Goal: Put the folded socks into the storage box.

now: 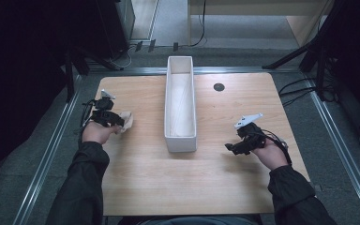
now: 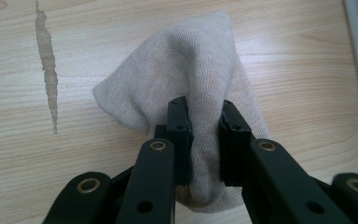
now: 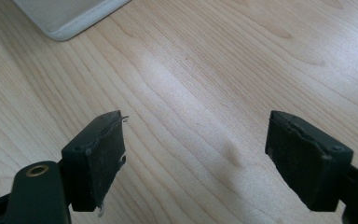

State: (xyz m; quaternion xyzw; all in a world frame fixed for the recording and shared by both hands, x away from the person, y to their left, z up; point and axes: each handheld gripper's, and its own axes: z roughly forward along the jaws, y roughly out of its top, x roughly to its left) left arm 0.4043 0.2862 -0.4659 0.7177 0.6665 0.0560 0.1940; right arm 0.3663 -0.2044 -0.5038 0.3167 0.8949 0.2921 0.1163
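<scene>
High view: left gripper clamps a beige cloth at frame left, right gripper spread wide, the white bin at centre empty.

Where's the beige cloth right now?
In the high view the beige cloth lies on the table's left side, left of the white bin. The left gripper is shut on a fold of it.

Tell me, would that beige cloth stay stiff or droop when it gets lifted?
Probably droop: the cloth looks like soft knit, bunched into folds where the left gripper pinches it. It seems light, since a small pinch gathers it. It likely won't slip, because the weave looks textured rather than slick.
</scene>
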